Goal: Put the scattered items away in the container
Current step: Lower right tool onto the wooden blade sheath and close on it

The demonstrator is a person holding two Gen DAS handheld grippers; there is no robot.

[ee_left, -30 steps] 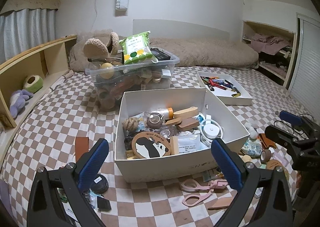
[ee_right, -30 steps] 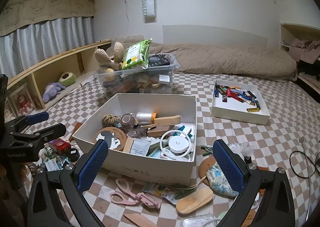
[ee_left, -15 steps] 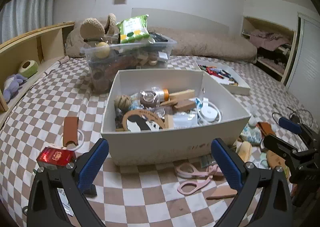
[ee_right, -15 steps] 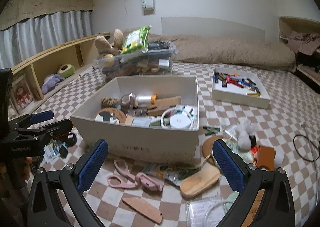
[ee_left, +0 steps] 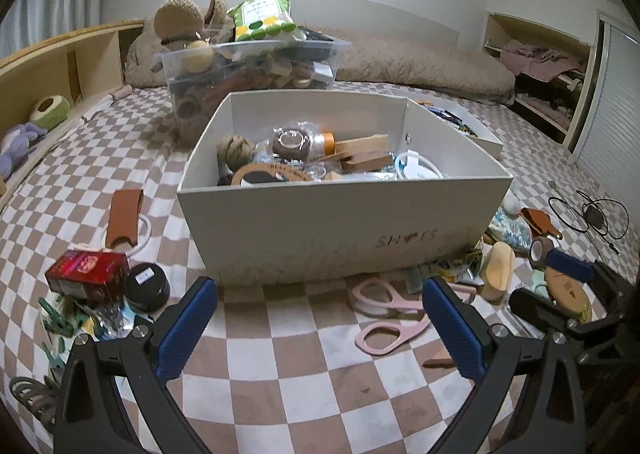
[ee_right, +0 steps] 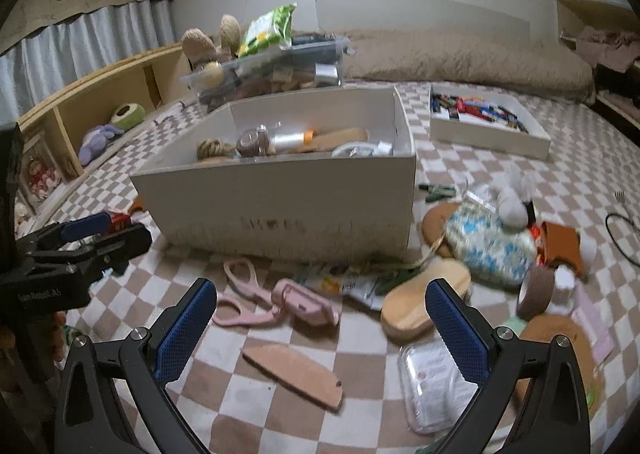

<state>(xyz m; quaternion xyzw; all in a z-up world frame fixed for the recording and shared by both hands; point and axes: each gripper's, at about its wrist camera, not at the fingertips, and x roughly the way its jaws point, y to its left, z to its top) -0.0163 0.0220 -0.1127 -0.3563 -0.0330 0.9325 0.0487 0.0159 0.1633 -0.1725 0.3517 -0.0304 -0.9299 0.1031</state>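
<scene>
Your left claw (ee_left: 320,328) and right claw (ee_right: 322,328) were both spread, empty, above scissors (ee_right: 244,300) before the box (ee_right: 288,202).
</scene>
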